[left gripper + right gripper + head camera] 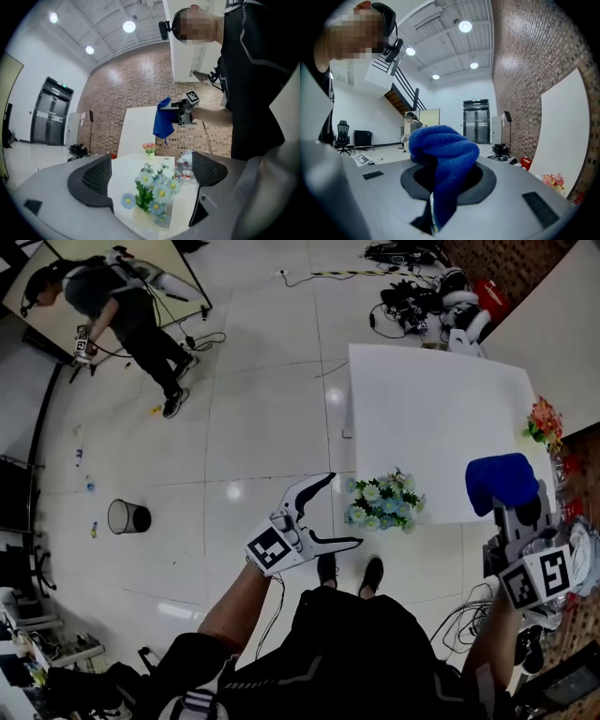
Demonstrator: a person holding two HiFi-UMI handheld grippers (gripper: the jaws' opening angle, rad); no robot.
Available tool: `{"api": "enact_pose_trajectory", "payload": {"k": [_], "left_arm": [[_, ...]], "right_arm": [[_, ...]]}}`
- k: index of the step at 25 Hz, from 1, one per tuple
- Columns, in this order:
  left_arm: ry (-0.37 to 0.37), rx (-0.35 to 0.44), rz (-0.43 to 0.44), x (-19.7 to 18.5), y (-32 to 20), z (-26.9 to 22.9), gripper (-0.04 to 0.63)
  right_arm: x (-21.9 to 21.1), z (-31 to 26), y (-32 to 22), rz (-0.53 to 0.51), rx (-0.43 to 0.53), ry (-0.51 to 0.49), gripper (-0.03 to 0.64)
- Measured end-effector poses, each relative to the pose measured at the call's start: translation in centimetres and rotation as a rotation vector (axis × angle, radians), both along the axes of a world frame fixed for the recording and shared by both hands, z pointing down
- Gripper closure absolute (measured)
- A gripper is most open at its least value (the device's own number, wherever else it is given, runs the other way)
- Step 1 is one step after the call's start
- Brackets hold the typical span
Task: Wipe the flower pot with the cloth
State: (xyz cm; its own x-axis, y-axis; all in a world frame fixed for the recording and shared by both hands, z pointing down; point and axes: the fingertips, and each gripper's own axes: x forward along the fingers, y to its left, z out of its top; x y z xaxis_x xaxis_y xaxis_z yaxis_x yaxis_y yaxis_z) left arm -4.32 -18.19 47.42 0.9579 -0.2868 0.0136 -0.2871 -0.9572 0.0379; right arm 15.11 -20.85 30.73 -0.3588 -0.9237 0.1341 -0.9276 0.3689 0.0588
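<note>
A pale pot of blue and white flowers (384, 501) stands at the near left corner of the white table (431, 399). My left gripper (345, 509) is open just left of the flowers, at their height, with nothing in it. In the left gripper view the flower pot (151, 213) shows between the spread jaws, a little ahead of them. My right gripper (525, 512) is up over the table's near right edge, shut on a bunched blue cloth (502, 482). In the right gripper view the blue cloth (440, 152) fills the jaws and hides the fingertips.
A small pot of pink and orange flowers (544, 423) sits at the table's right edge. Cables and gear (422, 296) lie on the floor beyond the table. A waste bin (127, 517) stands at the left, and another person (122, 306) is far left.
</note>
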Motion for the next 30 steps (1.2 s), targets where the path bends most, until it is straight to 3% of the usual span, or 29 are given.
{"api": "enact_pose_trajectory", "payload": {"k": [5, 7, 10, 12, 15, 17, 19, 21, 27, 30], "left_arm": [[0.098, -0.003, -0.090, 1.1, -0.4, -7.1, 0.055], [0.131, -0.010, -0.136, 0.8, -0.9, -9.0, 0.116], [0.132, -0.026, -0.177, 0.4, -1.5, -11.2, 0.124], [0.112, -0.013, -0.187, 0.5, -1.5, -12.4, 0.172], [0.126, -0.021, -0.227, 0.6, -1.5, -14.0, 0.254], [0.162, -0.042, -0.264, 0.1, -1.8, -15.2, 0.374], [0.185, -0.045, -0.297, -0.7, -2.3, -16.4, 0.451], [0.197, -0.057, -0.330, -1.5, -2.9, -17.2, 0.592], [0.206, -0.043, -0.376, -2.8, -3.4, -18.0, 0.592], [0.191, -0.021, -0.341, -2.5, -3.6, -18.7, 0.592]], "right_arm": [[1.7, -2.0, 1.4, -0.006, 0.044, -0.036, 0.546], [1.6, -2.5, 1.7, -0.013, 0.062, -0.046, 0.546], [1.4, -3.4, 1.7, -0.023, 0.084, -0.060, 0.546], [1.5, -3.7, 1.8, -0.024, 0.090, -0.068, 0.546], [1.9, -4.2, 2.1, -0.026, 0.098, -0.075, 0.546], [1.7, -4.6, 2.0, -0.030, 0.104, -0.079, 0.546], [1.2, -4.9, 1.8, -0.030, 0.105, -0.082, 0.546], [0.7, -4.9, 1.6, -0.027, 0.104, -0.083, 0.546], [-0.9, -3.6, 1.4, -0.047, 0.103, -0.075, 0.546], [-1.8, -3.6, 1.3, -0.046, 0.095, -0.070, 0.546]]}}
